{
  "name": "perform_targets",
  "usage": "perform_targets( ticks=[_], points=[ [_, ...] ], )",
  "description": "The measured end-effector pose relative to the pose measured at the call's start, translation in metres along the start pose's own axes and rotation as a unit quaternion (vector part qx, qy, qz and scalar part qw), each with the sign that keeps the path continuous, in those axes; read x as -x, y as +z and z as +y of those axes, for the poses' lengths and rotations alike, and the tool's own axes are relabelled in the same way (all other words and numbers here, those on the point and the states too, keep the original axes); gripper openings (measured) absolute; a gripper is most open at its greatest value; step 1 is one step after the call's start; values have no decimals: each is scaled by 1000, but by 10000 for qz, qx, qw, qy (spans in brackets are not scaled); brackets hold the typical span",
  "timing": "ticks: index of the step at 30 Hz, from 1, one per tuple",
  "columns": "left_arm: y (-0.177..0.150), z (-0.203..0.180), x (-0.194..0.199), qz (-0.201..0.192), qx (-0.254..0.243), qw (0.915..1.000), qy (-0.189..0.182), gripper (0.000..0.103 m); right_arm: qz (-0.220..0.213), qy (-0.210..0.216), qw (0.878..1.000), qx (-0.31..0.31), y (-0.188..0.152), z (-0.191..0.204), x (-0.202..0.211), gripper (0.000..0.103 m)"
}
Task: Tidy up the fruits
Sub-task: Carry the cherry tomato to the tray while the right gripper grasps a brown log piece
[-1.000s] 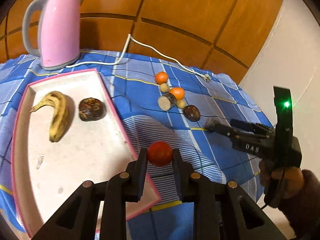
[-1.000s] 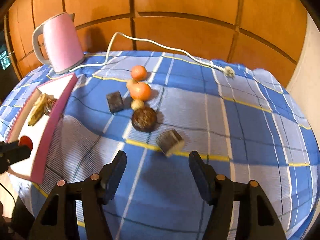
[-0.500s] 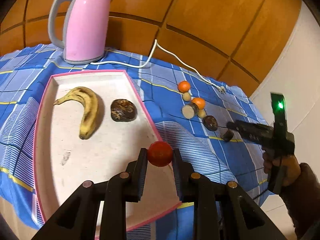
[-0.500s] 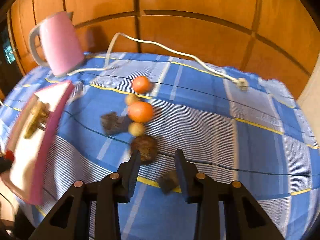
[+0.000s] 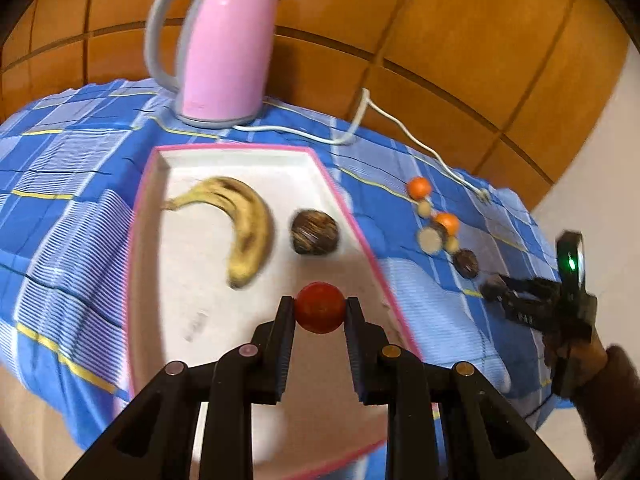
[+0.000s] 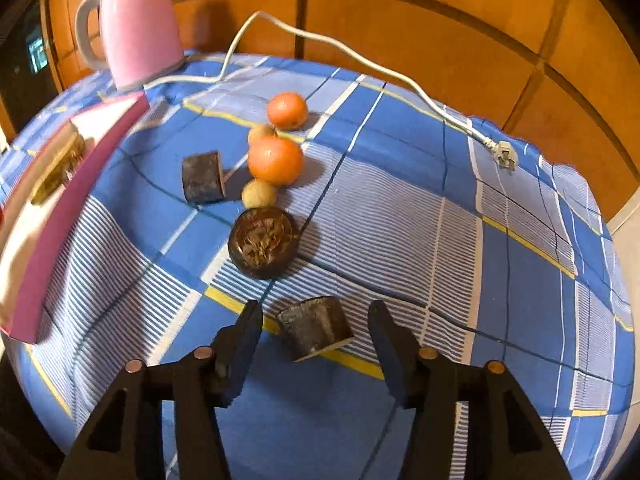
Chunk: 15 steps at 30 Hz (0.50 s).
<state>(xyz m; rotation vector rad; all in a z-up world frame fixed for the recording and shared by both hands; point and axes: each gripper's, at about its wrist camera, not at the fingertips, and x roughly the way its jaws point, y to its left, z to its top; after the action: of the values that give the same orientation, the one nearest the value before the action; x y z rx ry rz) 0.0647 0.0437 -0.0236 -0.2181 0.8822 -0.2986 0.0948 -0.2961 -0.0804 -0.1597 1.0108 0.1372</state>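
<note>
Left gripper [image 5: 320,314] clamped on red fruit [image 5: 320,307], now carried over tray [image 5: 240,152], off cloth; judged ready to drop. Right gripper [image 6: 316,318] jaws narrowed from wide, straddling dark chunk [image 6: 314,327]; gaps both sides, no grip yet. Tray holds banana [image 5: 244,224], brown fruit [image 5: 314,232]. Oranges [image 6: 276,160], small pale fruits, second chunk, dark round fruit [image 6: 264,242] left on cloth. Left view shows tray contents; right view shows only tray side, but pick gap clear.
</note>
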Motion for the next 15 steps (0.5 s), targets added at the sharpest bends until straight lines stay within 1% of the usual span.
perform_targets(
  ticks=[2, 6, 7, 9, 12, 14, 15],
  points=[
    [9, 8, -3, -80, 16, 9997, 221, 25, -39, -87, 9999, 84, -1, 2, -1, 39],
    [25, 26, -18, -20, 86, 9984, 552, 25, -66, -99, 9999, 57, -3, 2, -1, 39],
    [28, 31, -21, 17, 128, 9971, 753, 25, -76, -102, 9999, 45, -3, 1, -1, 39],
    [31, 38, -24, -11, 180, 9945, 1029, 25, -84, -116, 9999, 8, -3, 1, 0, 39],
    [38, 50, -32, -33, 126, 9926, 1204, 26, -95, -135, 9999, -31, -3, 1, 0, 39],
    [41, 56, -36, -40, 98, 9926, 1206, 33, -93, -147, 9998, -34, -3, 2, 0, 39],
    [41, 58, -35, -50, 133, 9915, 1296, 44, -89, -152, 9998, -30, -3, 2, 0, 39]
  ],
)
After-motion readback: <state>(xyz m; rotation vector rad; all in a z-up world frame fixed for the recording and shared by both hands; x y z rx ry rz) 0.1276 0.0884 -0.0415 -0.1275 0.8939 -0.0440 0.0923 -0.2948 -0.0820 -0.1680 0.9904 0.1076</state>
